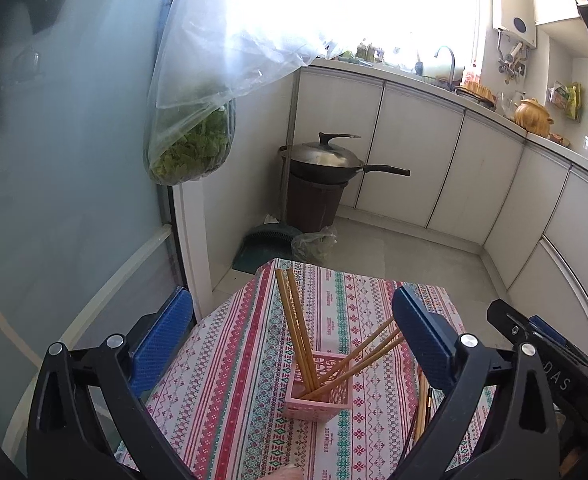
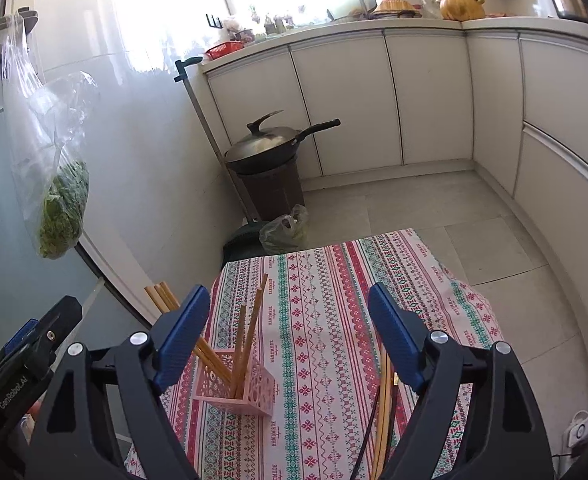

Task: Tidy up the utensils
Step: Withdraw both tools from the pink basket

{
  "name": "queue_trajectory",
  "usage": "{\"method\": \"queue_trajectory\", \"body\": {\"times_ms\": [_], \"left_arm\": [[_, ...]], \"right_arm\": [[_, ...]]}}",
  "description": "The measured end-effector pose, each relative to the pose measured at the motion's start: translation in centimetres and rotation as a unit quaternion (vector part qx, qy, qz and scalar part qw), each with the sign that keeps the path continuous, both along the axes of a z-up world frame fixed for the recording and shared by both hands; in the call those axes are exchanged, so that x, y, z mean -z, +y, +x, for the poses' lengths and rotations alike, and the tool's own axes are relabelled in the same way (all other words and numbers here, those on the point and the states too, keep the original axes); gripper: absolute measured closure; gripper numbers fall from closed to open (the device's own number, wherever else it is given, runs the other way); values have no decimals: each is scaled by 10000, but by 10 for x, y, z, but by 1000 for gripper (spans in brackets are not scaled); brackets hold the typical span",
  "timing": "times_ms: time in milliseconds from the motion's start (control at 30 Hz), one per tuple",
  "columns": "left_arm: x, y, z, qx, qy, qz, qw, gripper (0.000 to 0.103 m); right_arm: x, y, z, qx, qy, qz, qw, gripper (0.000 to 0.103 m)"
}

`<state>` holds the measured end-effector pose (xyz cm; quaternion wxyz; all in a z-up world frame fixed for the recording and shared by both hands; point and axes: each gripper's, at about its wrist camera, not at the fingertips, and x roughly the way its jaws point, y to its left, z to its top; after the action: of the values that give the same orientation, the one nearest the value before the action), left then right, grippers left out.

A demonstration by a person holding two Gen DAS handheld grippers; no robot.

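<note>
The chopsticks still lying on the table (image 2: 382,412) are thin wooden sticks, close to the right gripper (image 2: 290,340), under its right finger, together with what looks like a dark one beside them. I judge them very light and stiff, and smooth enough to roll or slip, so a hold near the middle of their length, across the sticks, seems safest; taken at one end they would probably tip. Several others already stand in the pink holder (image 1: 319,390), a small perforated plastic basket in the middle of the table, where they lean to different sides. The holder looks light too, so a push from a stick could tip it. Both grippers hang above the table with their blue fingers wide apart and nothing between them; the left gripper (image 1: 294,332) is over the holder. The table wears a striped patterned tablecloth (image 2: 333,300), whose cloth may give some grip under the sticks. Further off stand a wok with lid (image 1: 325,160) on a dark bin, white cabinets (image 2: 353,100), and a hanging bag of greens (image 1: 190,152).
</note>
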<state>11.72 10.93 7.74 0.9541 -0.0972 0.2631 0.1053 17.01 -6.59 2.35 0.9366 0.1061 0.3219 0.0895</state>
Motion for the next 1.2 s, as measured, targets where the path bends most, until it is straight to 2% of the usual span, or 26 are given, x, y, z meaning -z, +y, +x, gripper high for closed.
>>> {"method": "queue_trajectory", "body": {"times_ms": [567, 967, 1200], "left_arm": [[27, -26, -37, 236, 236, 200, 9992, 7], [40, -59, -71, 475, 211, 727, 9960, 7], [48, -69, -79, 599, 258, 807, 9946, 7]], "right_arm": [[25, -25, -52, 319, -39, -435, 9985, 7], [40, -43, -89, 562, -5, -674, 9961, 7], [48, -54, -109, 716, -16, -897, 9934, 7]]}}
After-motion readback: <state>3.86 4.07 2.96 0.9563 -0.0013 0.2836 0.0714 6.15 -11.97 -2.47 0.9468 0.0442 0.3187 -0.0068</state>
